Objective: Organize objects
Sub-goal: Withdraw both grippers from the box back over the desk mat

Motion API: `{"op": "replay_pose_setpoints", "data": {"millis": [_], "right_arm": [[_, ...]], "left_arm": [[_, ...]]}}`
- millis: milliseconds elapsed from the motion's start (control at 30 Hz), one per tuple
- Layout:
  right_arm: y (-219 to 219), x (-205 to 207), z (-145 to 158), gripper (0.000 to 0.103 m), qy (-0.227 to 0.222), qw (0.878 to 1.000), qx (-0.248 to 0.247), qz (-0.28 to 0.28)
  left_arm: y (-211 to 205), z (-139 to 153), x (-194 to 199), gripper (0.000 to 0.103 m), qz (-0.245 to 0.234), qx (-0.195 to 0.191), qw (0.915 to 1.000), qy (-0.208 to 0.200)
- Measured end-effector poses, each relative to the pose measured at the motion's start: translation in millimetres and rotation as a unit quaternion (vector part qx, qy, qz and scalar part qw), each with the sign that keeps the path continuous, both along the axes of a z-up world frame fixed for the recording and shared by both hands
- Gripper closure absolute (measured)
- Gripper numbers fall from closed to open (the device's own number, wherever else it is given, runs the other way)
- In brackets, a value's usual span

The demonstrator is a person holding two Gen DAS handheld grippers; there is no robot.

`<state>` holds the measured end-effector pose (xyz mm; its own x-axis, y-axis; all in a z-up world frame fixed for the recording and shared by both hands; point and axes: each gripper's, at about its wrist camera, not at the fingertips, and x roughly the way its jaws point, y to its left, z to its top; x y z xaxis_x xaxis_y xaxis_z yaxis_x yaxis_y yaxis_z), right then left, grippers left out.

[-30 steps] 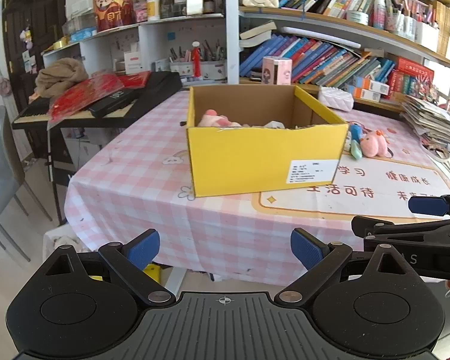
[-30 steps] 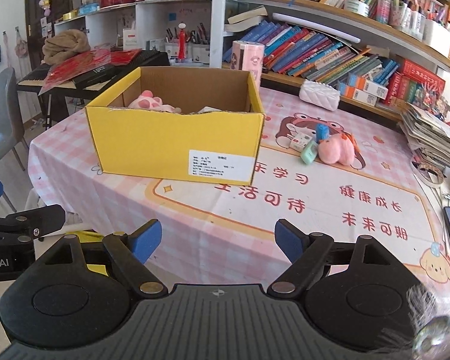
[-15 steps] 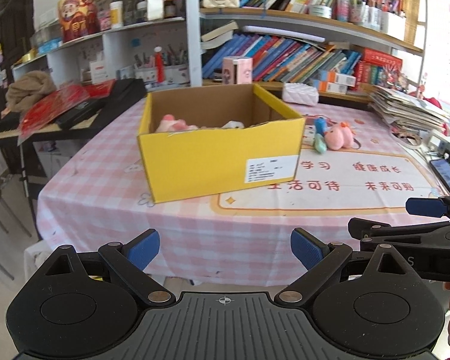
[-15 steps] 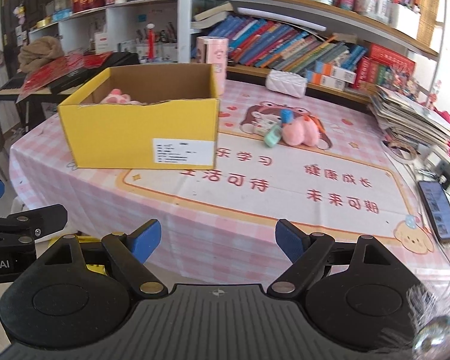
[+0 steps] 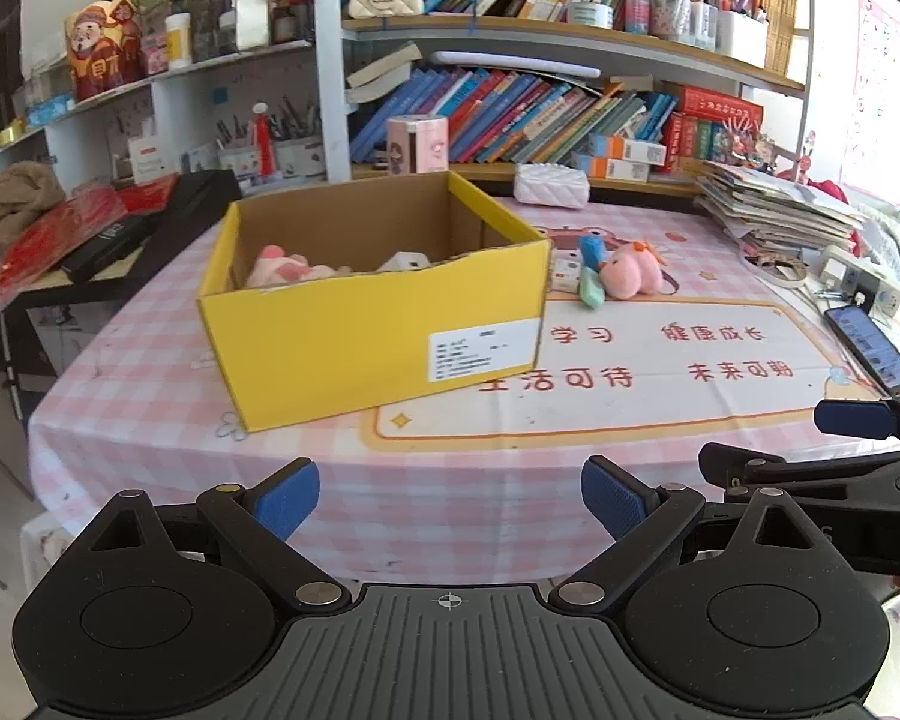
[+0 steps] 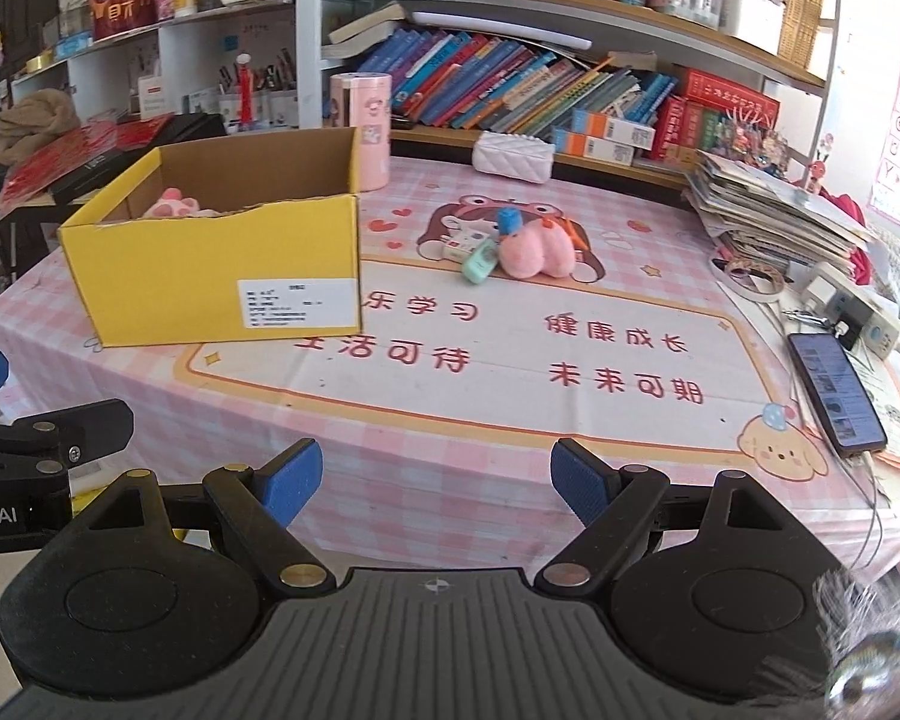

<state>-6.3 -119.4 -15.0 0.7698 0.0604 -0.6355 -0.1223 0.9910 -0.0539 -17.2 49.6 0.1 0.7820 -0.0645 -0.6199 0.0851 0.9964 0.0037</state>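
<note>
L tongs point(image 5: 448, 498) wide open, empty | R tongs point(image 6: 435, 476) wide open, empty | yellow box point(image 6: 222, 276) on table point(image 6: 510, 450), L side | pink toy point(image 6: 534, 252) + small things point(image 6: 480, 258) lie just R of box

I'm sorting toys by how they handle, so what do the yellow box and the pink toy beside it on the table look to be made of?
Yellow box: apparently cardboard, matte yellow outside, raw brown inside, its front rim bent and wavy. Pink toy: probably plush fabric, with a fuzzy, rounded surface and no shine.
</note>
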Motion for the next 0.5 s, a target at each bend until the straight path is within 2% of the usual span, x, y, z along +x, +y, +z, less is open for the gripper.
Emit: {"op": "replay_pose_setpoints", "data": {"millis": [167, 500], "right_arm": [[-11, 4, -1, 0.02, 0.004, 1.0, 0.001, -0.015], [-19, 9, -1, 0.02, 0.006, 1.0, -0.001, -0.017]], "left_arm": [[-10, 0, 4, 0.007, -0.015, 0.004, 0.9999, 0.001], [-18, -1, 11, 0.007, -0.016, 0.002, 0.9999, 0.003]]}}
